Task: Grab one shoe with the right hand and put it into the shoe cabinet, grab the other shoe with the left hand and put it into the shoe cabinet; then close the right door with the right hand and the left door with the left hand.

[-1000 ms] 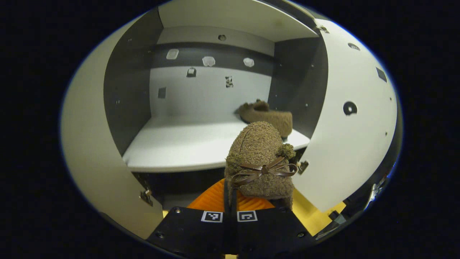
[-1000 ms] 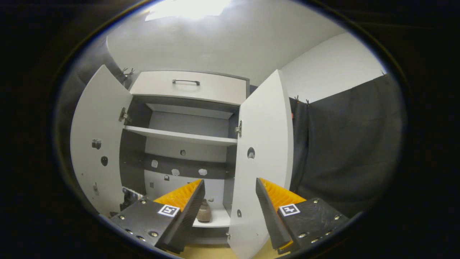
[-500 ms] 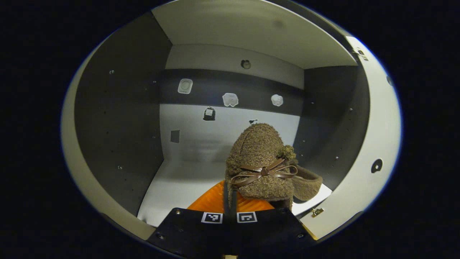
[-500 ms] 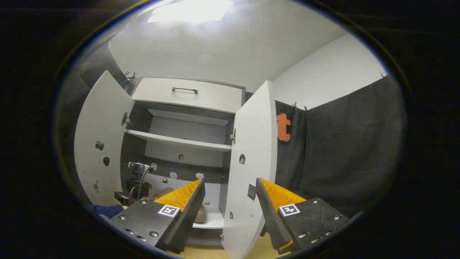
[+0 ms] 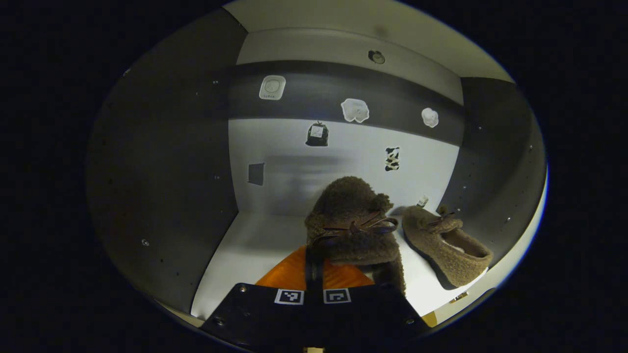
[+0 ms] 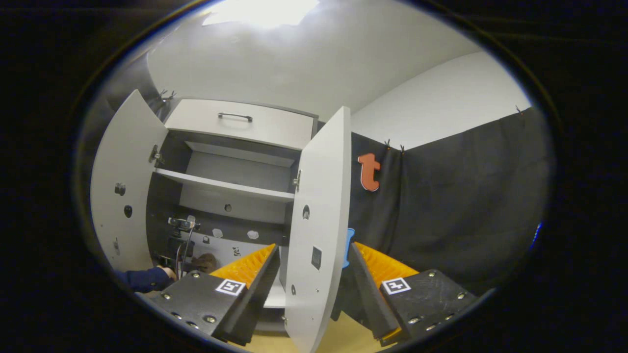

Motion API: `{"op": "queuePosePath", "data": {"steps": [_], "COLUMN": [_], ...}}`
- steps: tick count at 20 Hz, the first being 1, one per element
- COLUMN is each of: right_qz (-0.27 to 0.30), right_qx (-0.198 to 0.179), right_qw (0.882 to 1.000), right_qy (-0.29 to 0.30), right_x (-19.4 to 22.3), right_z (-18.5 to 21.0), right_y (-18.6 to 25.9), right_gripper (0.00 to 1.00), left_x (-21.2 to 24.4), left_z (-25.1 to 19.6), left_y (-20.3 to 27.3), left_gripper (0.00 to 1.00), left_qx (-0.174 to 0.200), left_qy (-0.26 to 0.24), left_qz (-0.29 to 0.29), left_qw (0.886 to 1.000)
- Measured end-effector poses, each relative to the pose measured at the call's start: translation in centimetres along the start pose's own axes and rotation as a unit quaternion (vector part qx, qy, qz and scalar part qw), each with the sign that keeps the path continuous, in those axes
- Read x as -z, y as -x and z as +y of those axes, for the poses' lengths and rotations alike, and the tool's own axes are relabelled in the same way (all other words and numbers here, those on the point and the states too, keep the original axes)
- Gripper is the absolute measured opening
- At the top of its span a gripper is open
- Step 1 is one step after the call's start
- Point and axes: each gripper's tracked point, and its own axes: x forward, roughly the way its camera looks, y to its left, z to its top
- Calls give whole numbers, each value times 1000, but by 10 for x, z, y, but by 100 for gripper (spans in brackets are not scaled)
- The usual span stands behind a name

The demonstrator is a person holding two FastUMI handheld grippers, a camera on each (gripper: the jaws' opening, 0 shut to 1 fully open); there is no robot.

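First shoe lies on cabinet shelf, lower right of frame. Left gripper pinches second shoe over shelf, unreleased. Right gripper spread, straddling right door; left door also open.

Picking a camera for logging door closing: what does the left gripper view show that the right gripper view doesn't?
Left gripper view: the left gripper shut on a brown fuzzy shoe inside the cabinet, the second shoe lying on the shelf beside it. Right gripper view: the open right gripper, the right door between its fingers, the left door and the drawer. Shared: the lower compartment's back wall.
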Motion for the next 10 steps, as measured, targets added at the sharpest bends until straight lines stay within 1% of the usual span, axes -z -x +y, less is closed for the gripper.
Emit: {"op": "queuePosePath", "data": {"steps": [4,5,7,9,10], "right_qz": [-8,-9,-10,-9,-8], "right_qx": [9,10,16,25,28], "right_qw": [1000,1000,1000,999,999], "right_qy": [17,18,23,28,28], "right_x": [-5,-6,-6,-5,-5], "right_z": [-6,-6,-11,-19,-22], "right_y": [4,5,6,8,10], "right_gripper": [86,86,87,87,87], "left_x": [4,4,3,13,19], "left_z": [4,4,-3,-13,-15], "left_y": [-7,-7,-8,-5,0], "left_gripper": [0,0,2,9,18], "left_qx": [-15,-15,-1,24,29], "left_qy": [-12,-12,-11,5,18], "left_qz": [10,11,13,32,43], "left_qw": [1000,1000,1000,999,998]}}
